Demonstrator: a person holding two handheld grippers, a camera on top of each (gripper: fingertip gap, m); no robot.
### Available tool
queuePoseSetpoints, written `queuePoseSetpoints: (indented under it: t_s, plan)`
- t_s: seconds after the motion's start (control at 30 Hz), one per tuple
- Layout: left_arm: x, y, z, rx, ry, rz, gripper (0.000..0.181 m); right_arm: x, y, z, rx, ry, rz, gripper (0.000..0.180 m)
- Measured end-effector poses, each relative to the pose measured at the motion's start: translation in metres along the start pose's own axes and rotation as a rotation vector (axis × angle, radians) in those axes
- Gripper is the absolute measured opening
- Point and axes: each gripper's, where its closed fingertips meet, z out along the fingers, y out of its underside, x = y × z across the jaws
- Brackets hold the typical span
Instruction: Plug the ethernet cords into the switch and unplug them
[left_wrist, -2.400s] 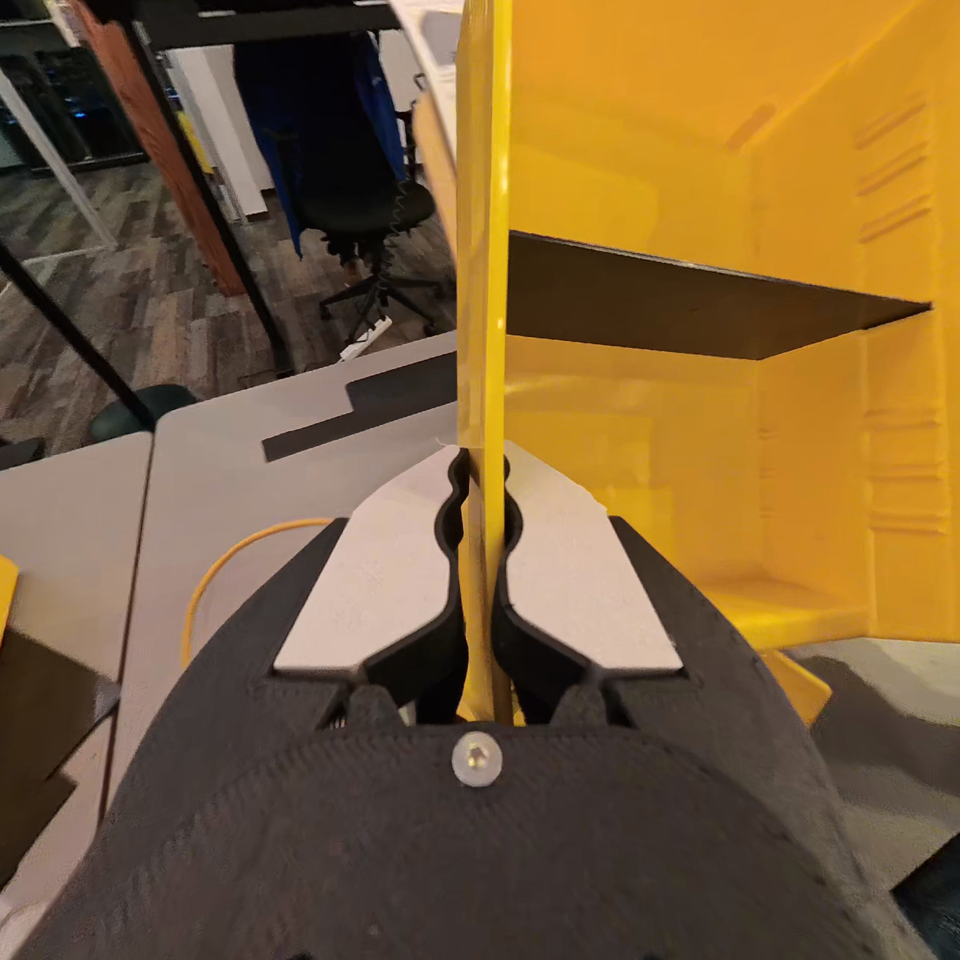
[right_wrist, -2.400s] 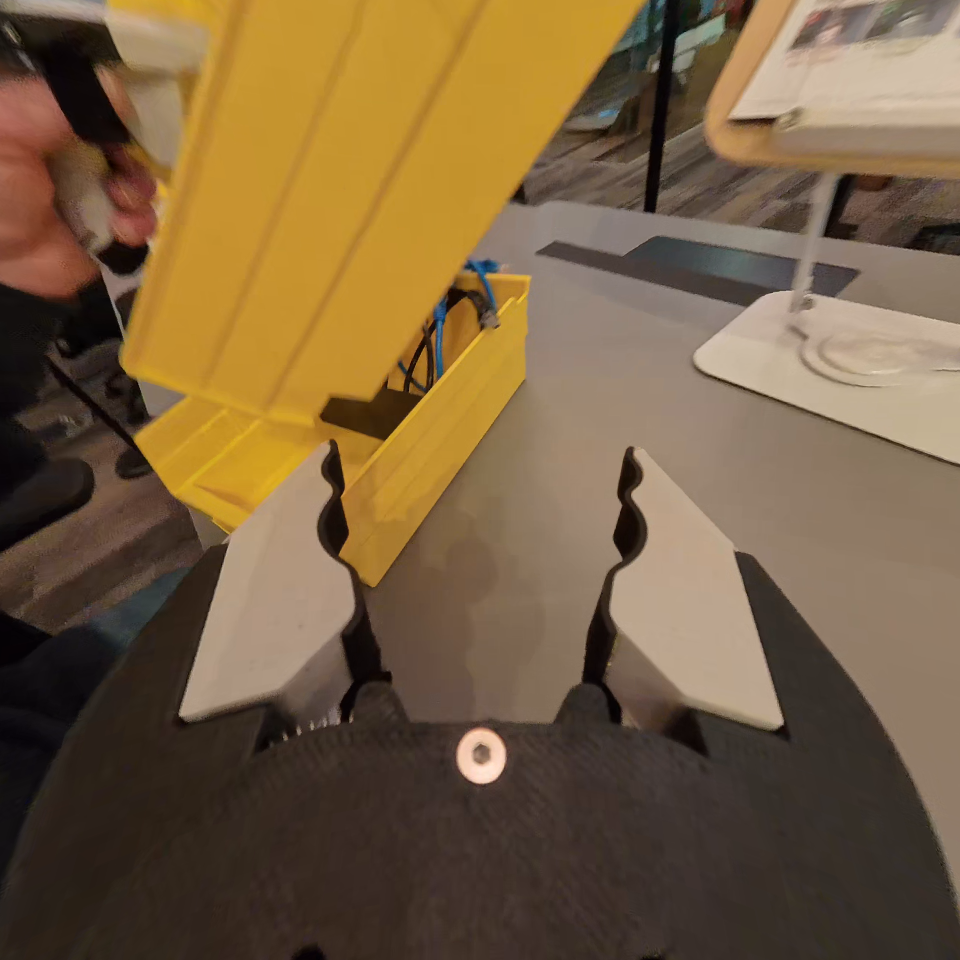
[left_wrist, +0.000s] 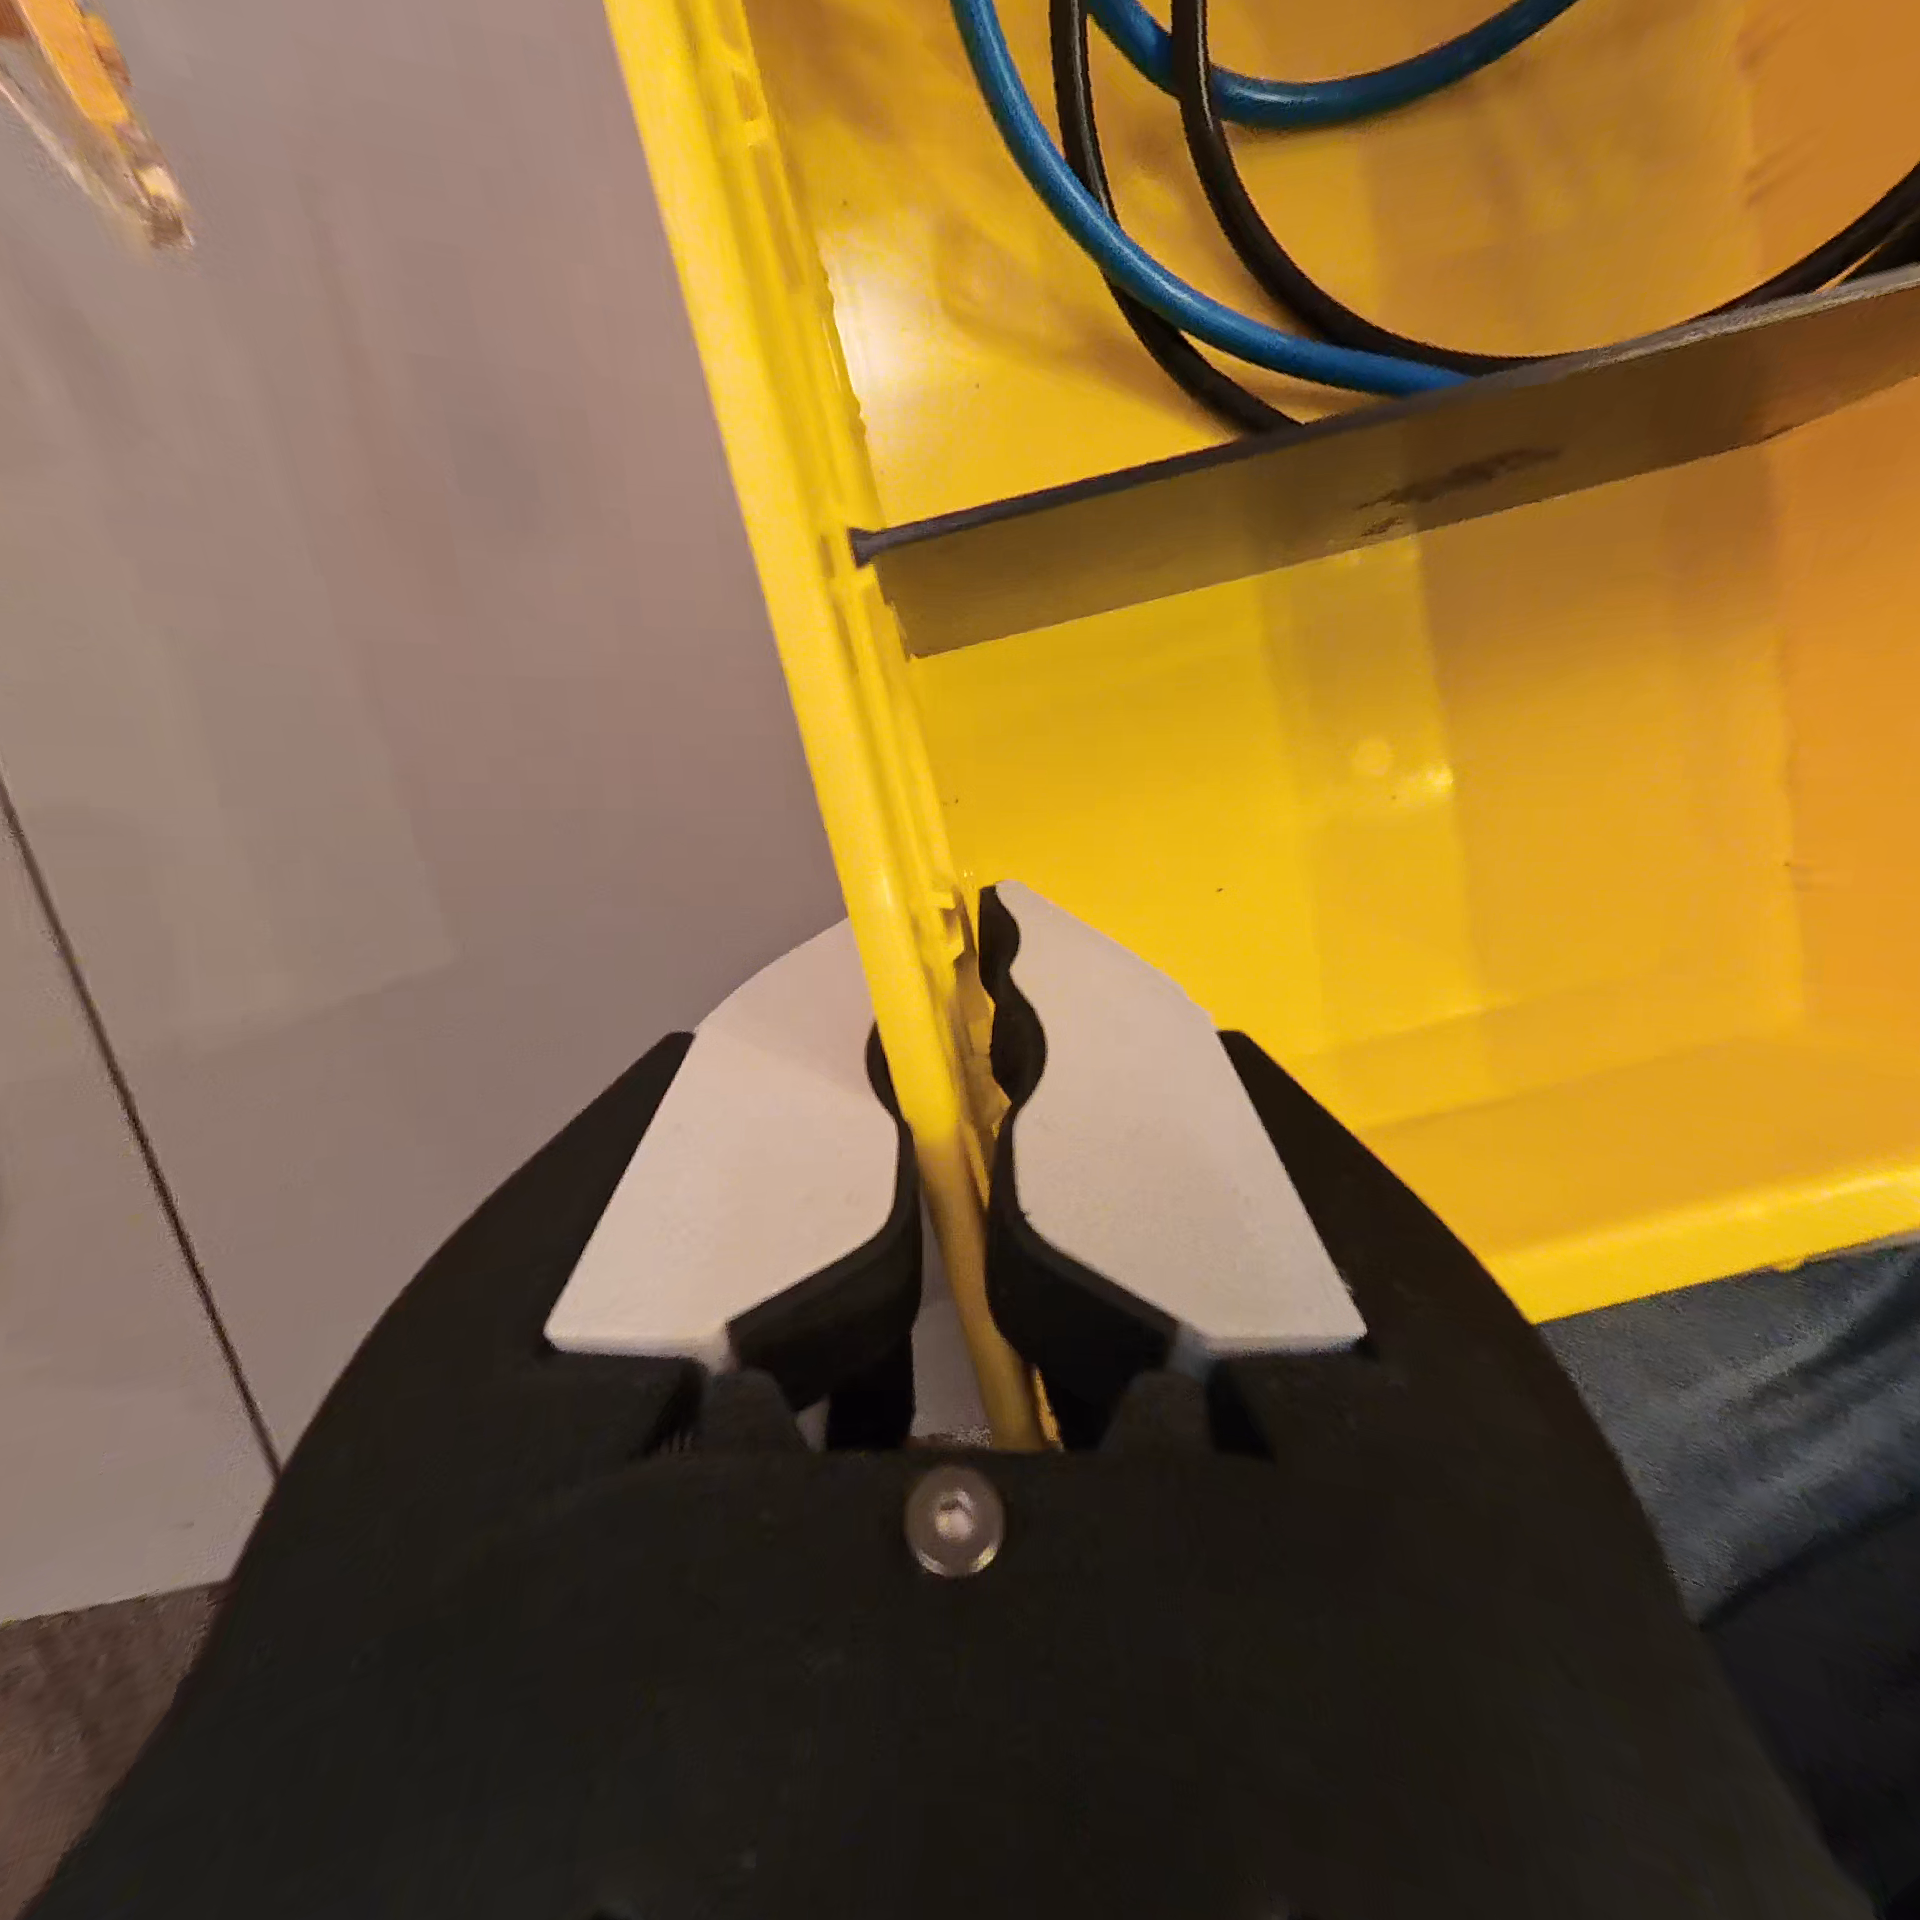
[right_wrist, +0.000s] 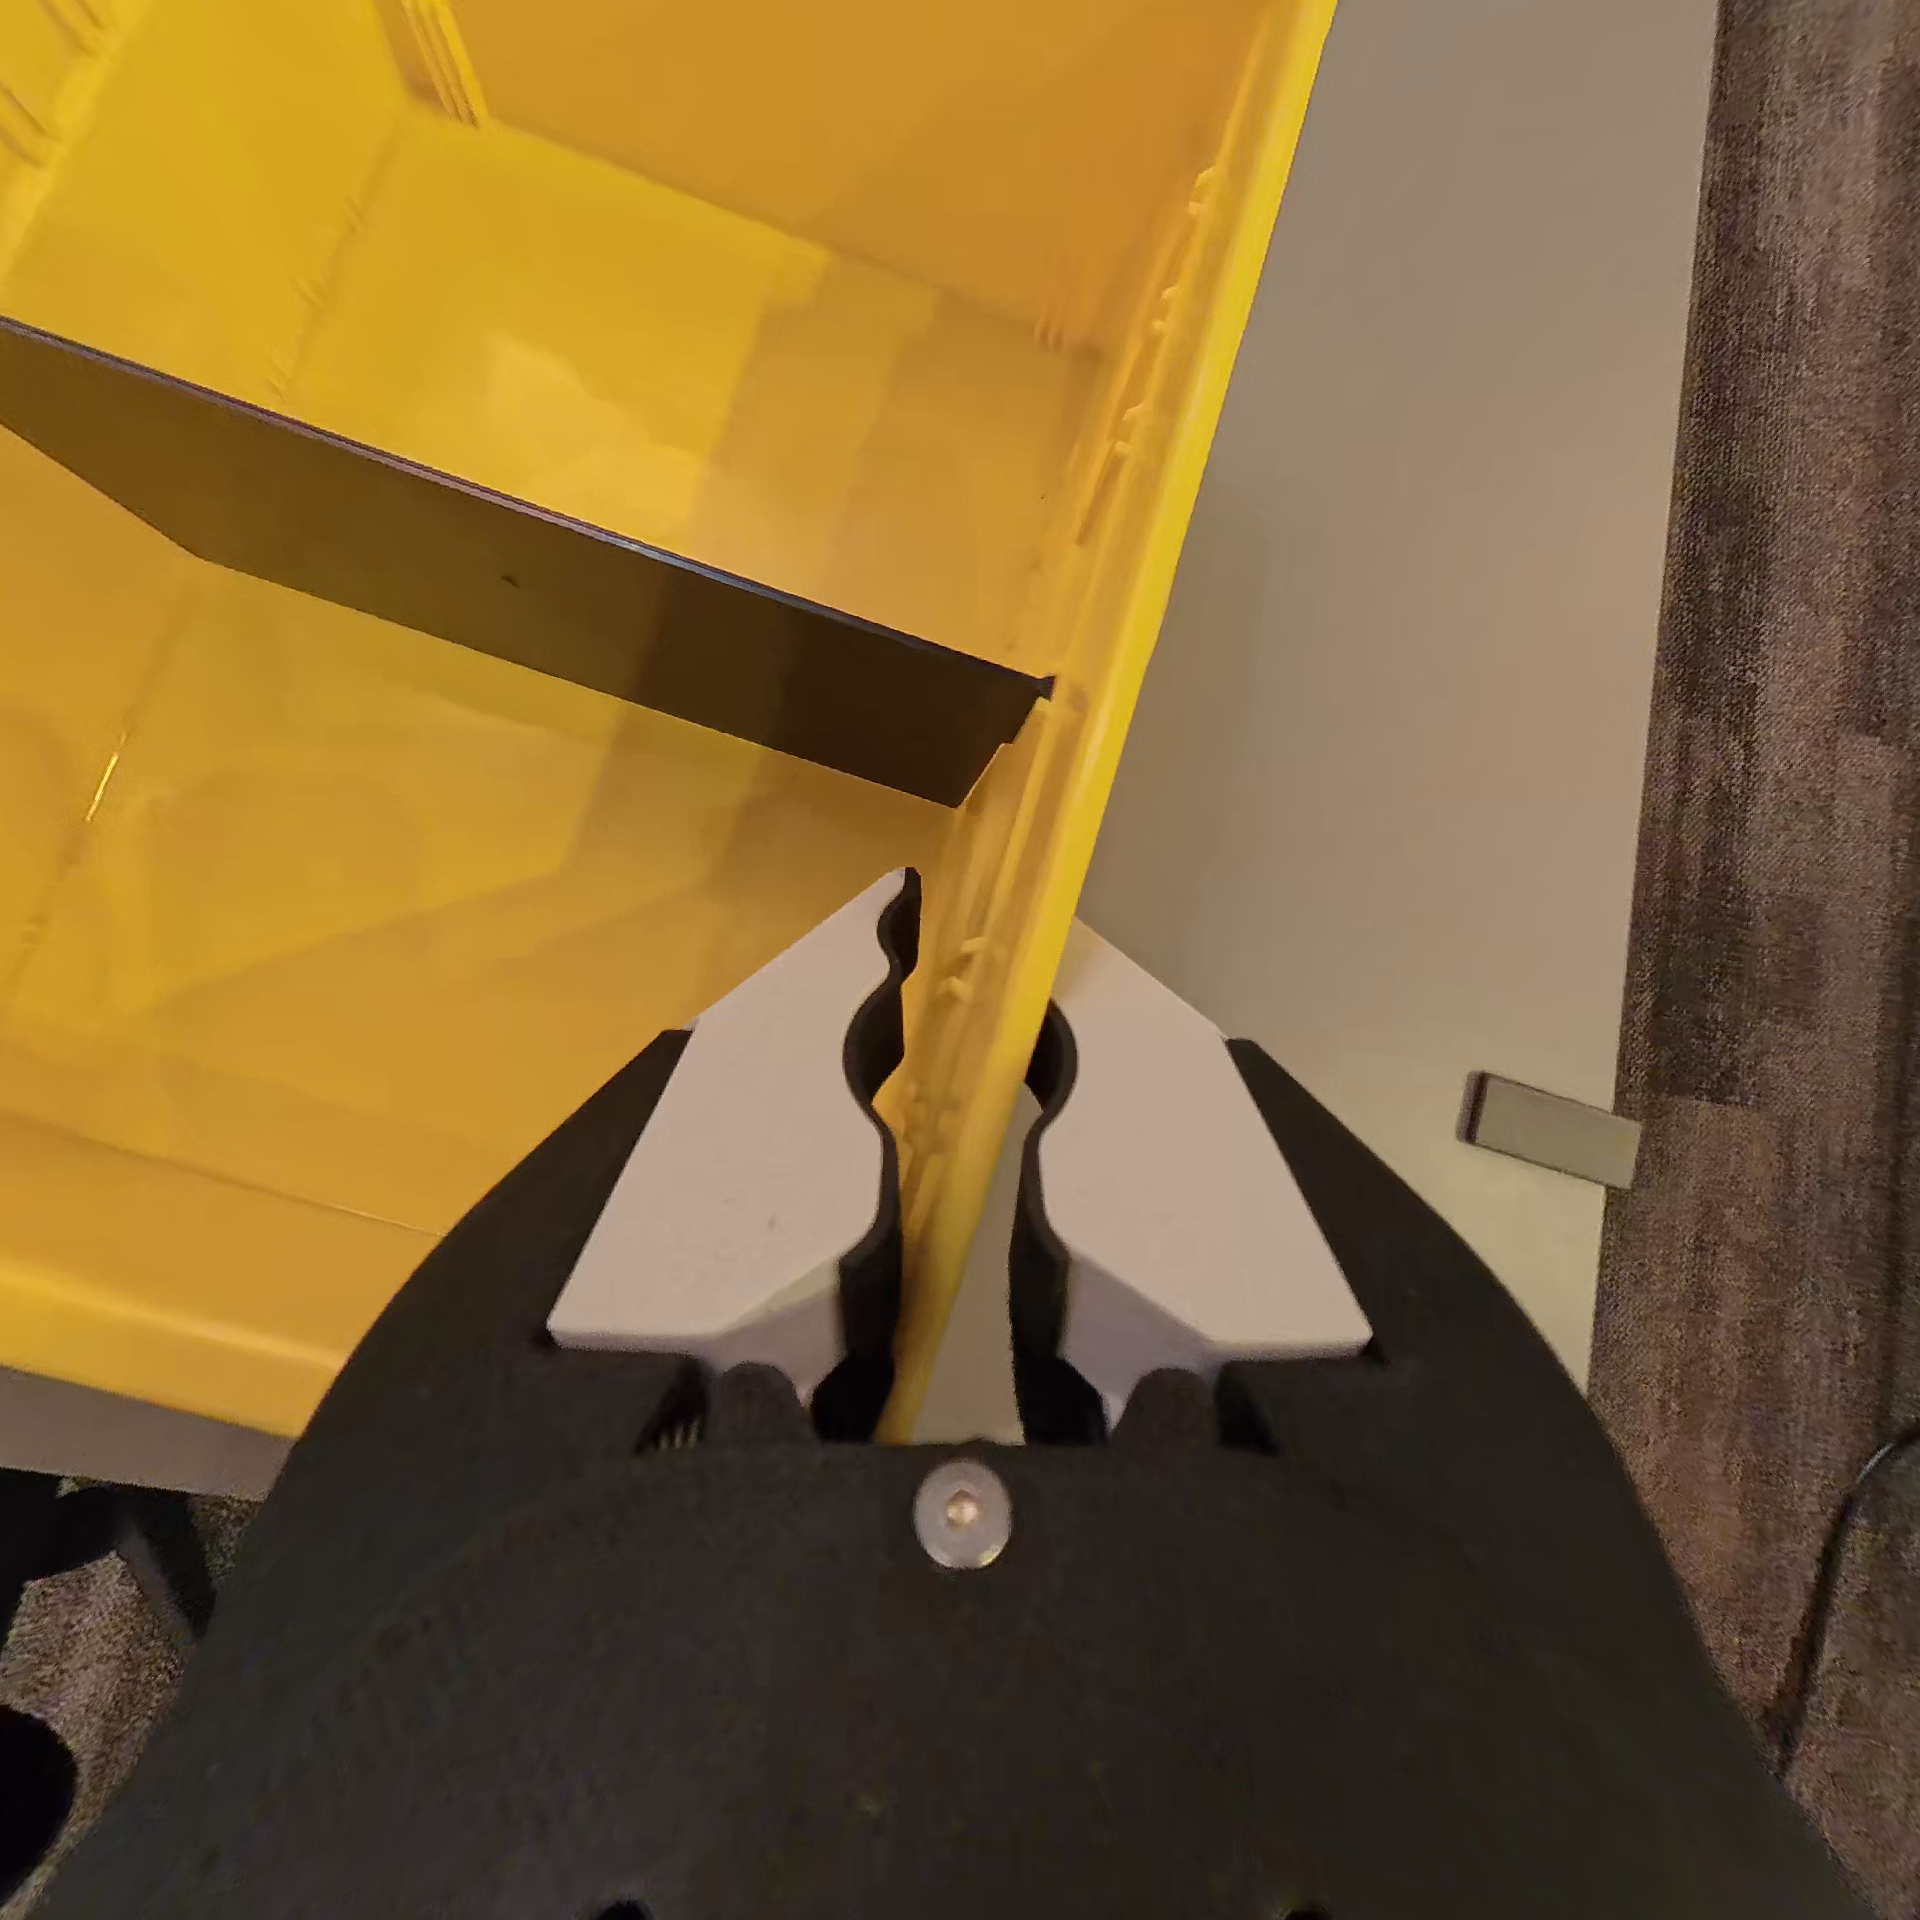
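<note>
Ethernet cords, one blue (left_wrist: 1122, 260) and one black (left_wrist: 1226, 208), lay coiled in the far compartment of a yellow bin (left_wrist: 1351, 831), behind a black divider (left_wrist: 1351, 520); the near compartment was bare. No switch showed in either view, so plugging had not begun. You held the bin by both side walls: your left gripper (left_wrist: 961, 1091) was clamped on the left wall, and your right gripper (right_wrist: 971, 1049) was pinched on the right wall, each with one finger inside and one outside. That two-sided hold likely served to carry or steady the bin level over the grey tabletop (left_wrist: 416, 623), keeping the cords from spilling out. Carpeted floor (right_wrist: 1808, 623) lay beyond the tabletop's edge.
</note>
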Motion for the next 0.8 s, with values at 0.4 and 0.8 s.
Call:
queuePoseSetpoints:
  t_s: [0.4, 0.8]
  plan:
    - [-0.05, -0.009, 0.001, 0.027, -0.038, 0.024, 0.009, 0.018, -0.007, 0.01, -0.019, -0.054, -0.039, 0.01]
    - [-0.076, -0.023, -0.03, 0.139, -0.131, -0.017, 0.071, 0.03, -0.025, -0.013, 0.069, 0.084, -0.063, 0.035]
